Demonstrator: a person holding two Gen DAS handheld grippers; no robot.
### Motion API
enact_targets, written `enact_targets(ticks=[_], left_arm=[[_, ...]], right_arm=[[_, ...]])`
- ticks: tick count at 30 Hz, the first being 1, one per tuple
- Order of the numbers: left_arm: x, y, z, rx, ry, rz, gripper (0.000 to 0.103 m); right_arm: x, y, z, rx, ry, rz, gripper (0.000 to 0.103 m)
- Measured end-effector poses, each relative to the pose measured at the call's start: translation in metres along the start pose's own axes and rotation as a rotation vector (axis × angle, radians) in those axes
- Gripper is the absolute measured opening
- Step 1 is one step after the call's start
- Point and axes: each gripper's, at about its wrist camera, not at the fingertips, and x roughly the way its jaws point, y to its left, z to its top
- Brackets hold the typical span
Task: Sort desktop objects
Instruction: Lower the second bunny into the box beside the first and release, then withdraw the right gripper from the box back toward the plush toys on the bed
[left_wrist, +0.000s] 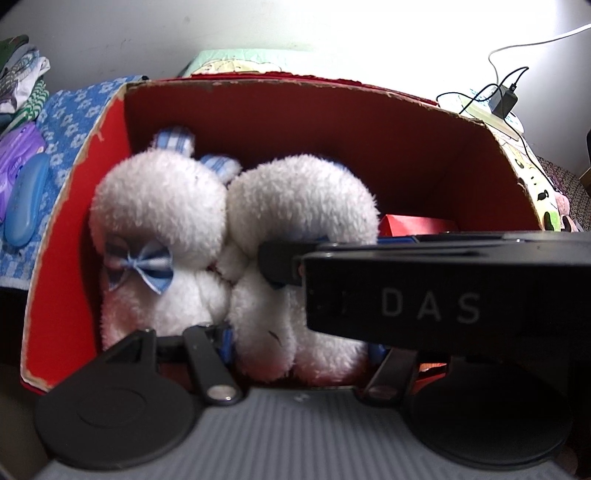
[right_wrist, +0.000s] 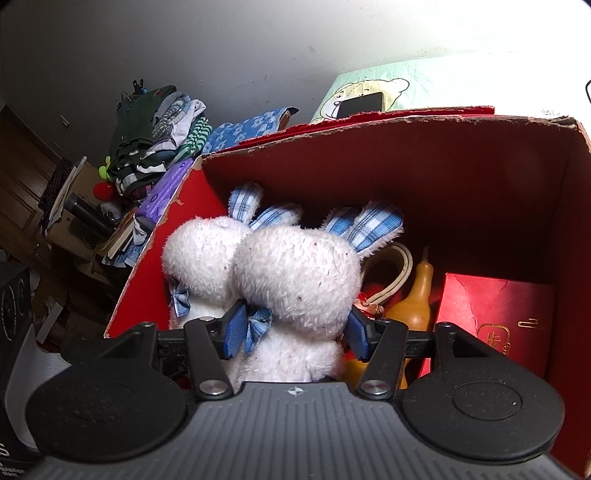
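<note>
Two white plush rabbits with blue checked ears are seen side by side inside a red cardboard box, heads touching, against the box's left wall.

Right gripper: blue-padded fingers are clenched on the nearer rabbit at the neck, one pad pressed in on each side, just above its blue bow. The second rabbit sits just beside it to the left, nearer the box wall.

Left gripper: seen from the left wrist view, it is set low at the near edge of the box, with a rabbit body between its blue pads. Much of the right finger is hidden by the black body of the other gripper, marked "DAS", which crosses the view. Whether the fingers are pressing or merely flanking the plush cannot be told. The other rabbit with its bow is seen at the left.

Also in the box, right of the rabbits: a yellow gourd-shaped bottle upright, a cream strap loop behind it, and a red packet with gold print leaning at the right side.

Outside the box: a blue flowered towel, folded clothes, and a charger with cable.
</note>
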Motion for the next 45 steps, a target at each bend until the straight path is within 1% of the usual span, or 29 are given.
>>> enact_targets(ticks=[7, 15, 18, 20, 25, 28, 30, 33, 36, 37, 38, 39, 41, 45], left_arm=[[0.001, 0.0, -0.001, 0.005, 0.002, 0.003, 0.069], [0.001, -0.001, 0.0, 0.005, -0.003, 0.0, 0.07], [0.0, -0.001, 0.0, 0.006, -0.005, -0.001, 0.069], [0.001, -0.001, 0.0, 0.006, -0.004, -0.004, 0.069], [0.001, 0.001, 0.001, 0.002, 0.0, -0.007, 0.071], [0.001, 0.0, 0.001, -0.002, 0.0, -0.008, 0.07], [0.0, 0.001, 0.0, -0.002, 0.001, -0.007, 0.07], [-0.002, 0.0, 0.001, -0.003, -0.001, -0.005, 0.07], [-0.004, 0.001, 0.0, -0.004, -0.006, -0.006, 0.069], [-0.005, 0.001, 0.0, -0.005, -0.006, -0.006, 0.069], [-0.004, 0.002, 0.001, -0.003, -0.005, -0.004, 0.069], [-0.002, 0.001, 0.001, -0.001, -0.002, 0.002, 0.069], [-0.002, -0.001, 0.001, 0.005, -0.001, 0.015, 0.069], [-0.001, -0.001, 0.001, 0.005, 0.001, 0.021, 0.07]], right_arm=[[0.003, 0.006, 0.0, -0.046, 0.003, -0.04, 0.057], [0.004, 0.005, 0.0, -0.04, 0.009, -0.045, 0.057], [0.003, 0.004, 0.0, -0.031, 0.013, -0.046, 0.059], [0.002, 0.004, 0.001, -0.023, 0.018, -0.043, 0.063], [-0.004, 0.001, 0.002, 0.002, 0.019, -0.04, 0.064], [-0.015, -0.004, 0.003, 0.032, -0.001, -0.03, 0.064], [-0.026, -0.008, 0.004, 0.055, -0.03, -0.023, 0.063], [-0.037, -0.013, 0.004, 0.071, -0.075, -0.058, 0.059], [-0.039, -0.022, 0.006, 0.118, -0.096, -0.072, 0.048], [-0.038, -0.025, 0.007, 0.139, -0.092, -0.069, 0.042], [-0.035, -0.027, 0.007, 0.152, -0.08, -0.076, 0.04], [-0.031, -0.028, 0.007, 0.158, -0.067, -0.09, 0.04], [-0.027, -0.028, 0.007, 0.164, -0.058, -0.089, 0.039], [-0.024, -0.022, 0.006, 0.132, -0.056, -0.1, 0.038]])
